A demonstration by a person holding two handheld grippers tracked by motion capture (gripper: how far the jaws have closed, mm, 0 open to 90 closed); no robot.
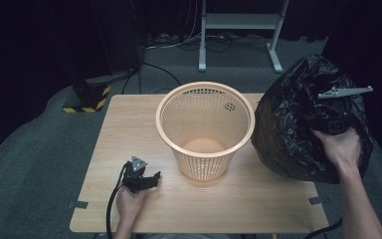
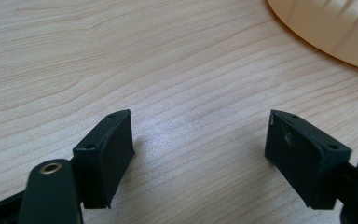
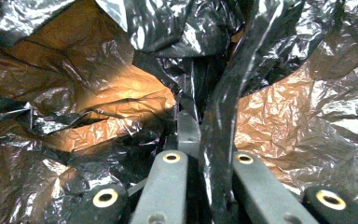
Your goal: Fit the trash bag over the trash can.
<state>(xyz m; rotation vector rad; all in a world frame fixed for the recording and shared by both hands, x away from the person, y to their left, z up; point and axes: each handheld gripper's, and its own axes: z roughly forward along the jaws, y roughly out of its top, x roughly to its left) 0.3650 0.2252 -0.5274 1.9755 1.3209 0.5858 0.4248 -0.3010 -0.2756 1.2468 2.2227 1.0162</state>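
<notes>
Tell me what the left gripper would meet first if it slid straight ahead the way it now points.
Probably the foot of the orange basket. The open left gripper lies low over the bare table, its line running toward the basket, though it may just pass beside it.

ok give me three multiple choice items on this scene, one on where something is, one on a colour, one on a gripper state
1. Where does the basket stand?
A. on the floor
B. upright near the middle of the table
C. inside the bag

2. What colour is the plastic bag?
A. black
B. white
C. blue

3. How does the left gripper stand?
A. shut on the basket rim
B. shut on the bag
C. open, with nothing between its jaws

Answers:
1 B, the high view shows it upright on the tabletop between the two hands.
2 A, its crinkled film is glossy black in the high view and the right gripper view, where the right gripper is shut on a fold of it.
3 C, the left gripper view shows the jaws wide apart over bare wood.
</notes>
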